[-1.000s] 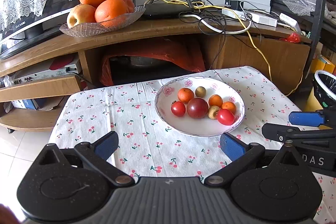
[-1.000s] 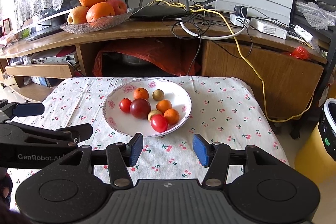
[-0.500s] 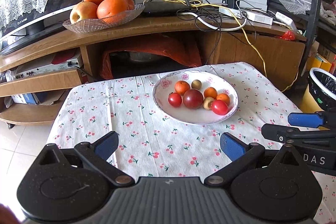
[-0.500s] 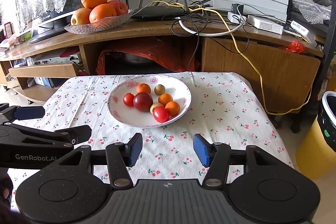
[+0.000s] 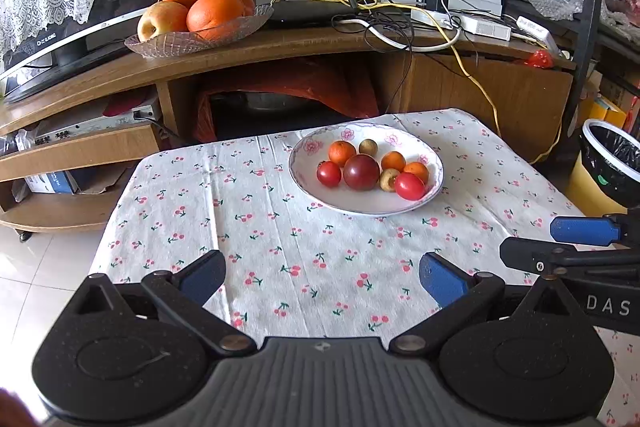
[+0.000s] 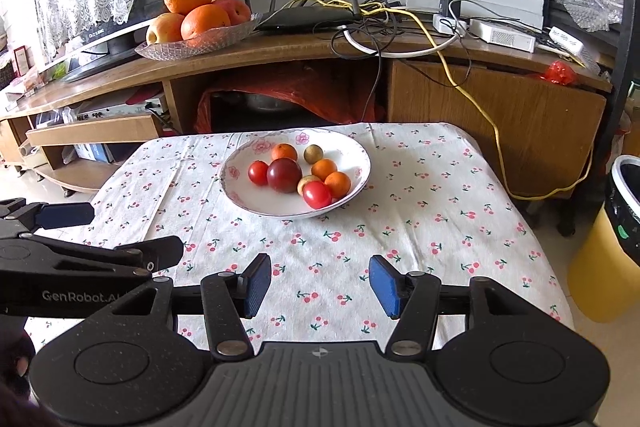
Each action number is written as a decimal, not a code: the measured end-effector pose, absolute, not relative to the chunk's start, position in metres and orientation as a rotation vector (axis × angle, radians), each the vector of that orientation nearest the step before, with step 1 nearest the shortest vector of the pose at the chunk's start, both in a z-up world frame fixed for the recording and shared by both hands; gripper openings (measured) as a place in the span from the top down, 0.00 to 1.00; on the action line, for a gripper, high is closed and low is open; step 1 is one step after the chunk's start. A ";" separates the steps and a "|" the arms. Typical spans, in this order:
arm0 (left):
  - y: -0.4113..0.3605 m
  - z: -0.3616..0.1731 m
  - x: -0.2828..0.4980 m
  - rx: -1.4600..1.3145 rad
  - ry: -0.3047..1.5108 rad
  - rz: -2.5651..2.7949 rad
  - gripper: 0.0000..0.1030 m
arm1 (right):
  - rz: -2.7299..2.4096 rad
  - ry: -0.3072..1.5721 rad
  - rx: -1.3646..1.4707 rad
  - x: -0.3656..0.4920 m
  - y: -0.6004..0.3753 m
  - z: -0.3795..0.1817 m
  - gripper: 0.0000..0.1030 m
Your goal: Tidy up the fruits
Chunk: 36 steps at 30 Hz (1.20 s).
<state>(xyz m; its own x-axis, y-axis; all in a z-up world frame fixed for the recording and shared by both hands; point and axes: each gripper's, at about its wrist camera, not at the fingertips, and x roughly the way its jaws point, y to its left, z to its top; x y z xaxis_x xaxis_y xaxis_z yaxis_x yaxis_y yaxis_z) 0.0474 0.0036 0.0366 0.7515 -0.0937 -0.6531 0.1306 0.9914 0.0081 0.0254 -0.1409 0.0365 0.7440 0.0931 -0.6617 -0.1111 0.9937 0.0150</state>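
Your left gripper (image 5: pixel 322 277) hangs over the near edge of the cloth-covered table (image 5: pixel 280 247), fingers spread wide, nothing between the blue pads (image 5: pixel 438 283). Your right gripper (image 6: pixel 318 285) sits just beside it, also spread, w/ a narrower gap and nothing held. In the left wrist view only the right tool's finger ends show, cut off at 3 o'clock; in the right wrist view the left tool is cropped at 9 o'clock.

The fruits are in the white floral plate (image 5: pixel 366 207) at 12 o'clock, well apart from both tools: dark plum (image 5: pixel 361 172) in the middle, red tomato (image 5: pixel 329 173) touching it at 9, another red one (image 5: pixel 409 186) at 4, three small oranges and two brownish fruits packed round. One brown fruit (image 5: pixel 389 179) is partly hidden behind the tomato; can't tell what kind it is.

Beyond, a glass dish (image 5: pixel 188 41) of big oranges and apples sits on the wood stand; rear apple mostly hidden. Trash bin (image 5: pixel 608 163) cut off at 3 o'clock.
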 end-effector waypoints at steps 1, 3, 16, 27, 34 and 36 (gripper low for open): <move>0.003 0.037 0.045 0.056 0.710 -0.122 0.00 | 0.113 0.724 -0.021 0.024 -0.142 0.037 0.51; 0.002 0.037 0.042 0.062 0.709 -0.122 0.00 | 0.114 0.725 -0.013 0.020 -0.142 0.037 0.51; 0.001 0.035 0.022 0.076 0.722 -0.119 0.00 | 0.109 0.744 -0.001 -0.001 -0.141 0.035 0.50; 0.000 0.033 0.006 0.079 0.732 -0.123 0.00 | 0.101 0.764 0.003 -0.017 -0.140 0.033 0.50; -0.001 0.030 -0.007 0.083 0.744 -0.120 0.00 | 0.098 0.776 -0.003 -0.029 -0.139 0.031 0.50; 0.000 0.030 -0.010 0.083 0.748 -0.121 0.00 | 0.098 0.779 -0.002 -0.032 -0.138 0.031 0.50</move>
